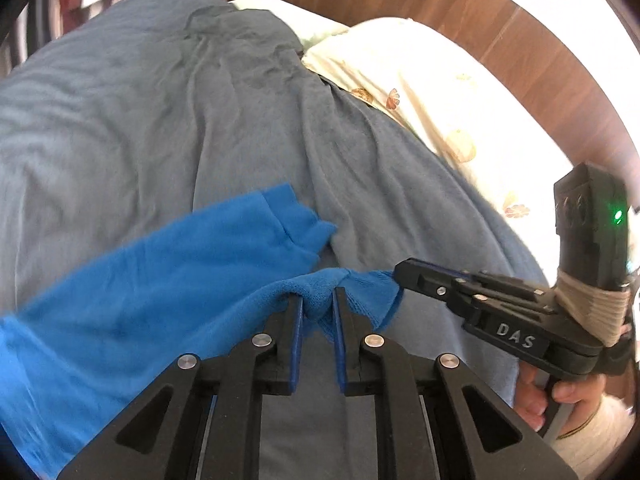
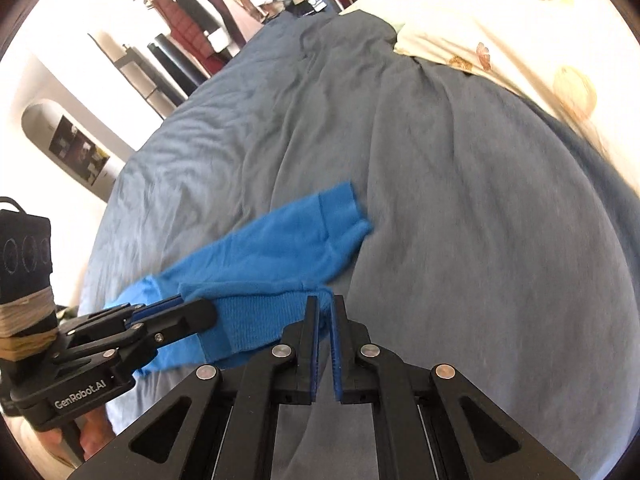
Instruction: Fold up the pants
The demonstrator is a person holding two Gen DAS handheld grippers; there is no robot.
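Bright blue pants [image 1: 160, 280] hang between both grippers above the bed, and the leg cuffs [image 1: 296, 216] trail onto the cover. My left gripper [image 1: 318, 296] is shut on a bunched fold of the ribbed waistband. In the left wrist view, my right gripper [image 1: 400, 276] bites the waistband's corner just to the right. In the right wrist view, my right gripper [image 2: 326, 300] pinches that corner flat between its blue pads. There my left gripper [image 2: 208, 312] grips the pants [image 2: 280, 248] to the left, and the waistband [image 2: 248, 320] stretches between the two.
A wrinkled grey-blue bed cover [image 1: 200, 100] fills both views. A cream patterned pillow [image 1: 420, 92] lies at the far right against a wooden headboard [image 1: 440, 0]. A rack of hanging clothes [image 2: 192, 12] stands beyond the bed. A person's hand [image 1: 560, 396] holds the right gripper.
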